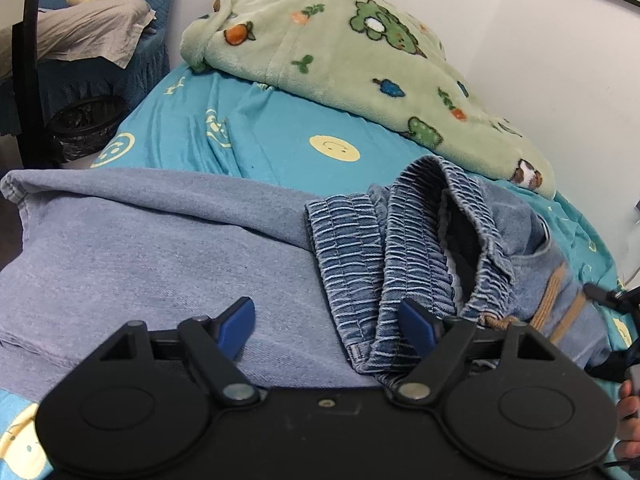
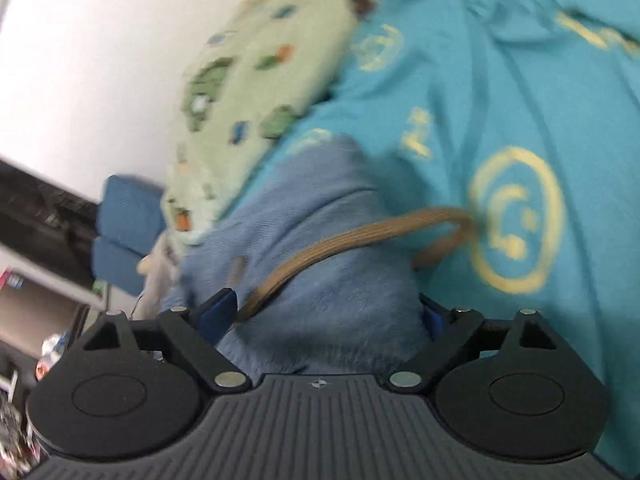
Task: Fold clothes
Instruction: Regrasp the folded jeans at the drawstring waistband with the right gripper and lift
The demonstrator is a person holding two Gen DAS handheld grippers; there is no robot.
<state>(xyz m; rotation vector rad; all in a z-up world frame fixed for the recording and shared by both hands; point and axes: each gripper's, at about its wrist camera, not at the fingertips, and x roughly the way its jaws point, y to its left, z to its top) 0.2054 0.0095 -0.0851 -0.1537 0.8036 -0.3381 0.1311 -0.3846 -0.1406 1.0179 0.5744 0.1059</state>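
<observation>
Left wrist view, items on bed (image 1: pixel 280 128) w/ teal smiley-print sheet:
1. Jeans (image 1: pixel 168 256), light blue denim, spread across bed's near half; elastic ribbed waistband (image 1: pixel 404 248) bunched and gaping at right, tan drawstring (image 1: pixel 500 322) knotted by it.
2. Left gripper (image 1: pixel 331 322), jaws released and wide apart, blue pads over the denim, 1 pad by the waistband; nothing clamped.
3. Green fleece blanket (image 1: pixel 340 40), cartoon print, heaped at far side vs. white wall.
4. Person's fingers at right edge, partly cut off.

Right wrist view (blurred, tilted):
5. Right gripper (image 2: pixel 326 312), jaws spread wide; denim fold bulges btw. them, pads not seen pressing it, so reads as let go.
6. Drawstring loops out over denim onto sheet.
</observation>
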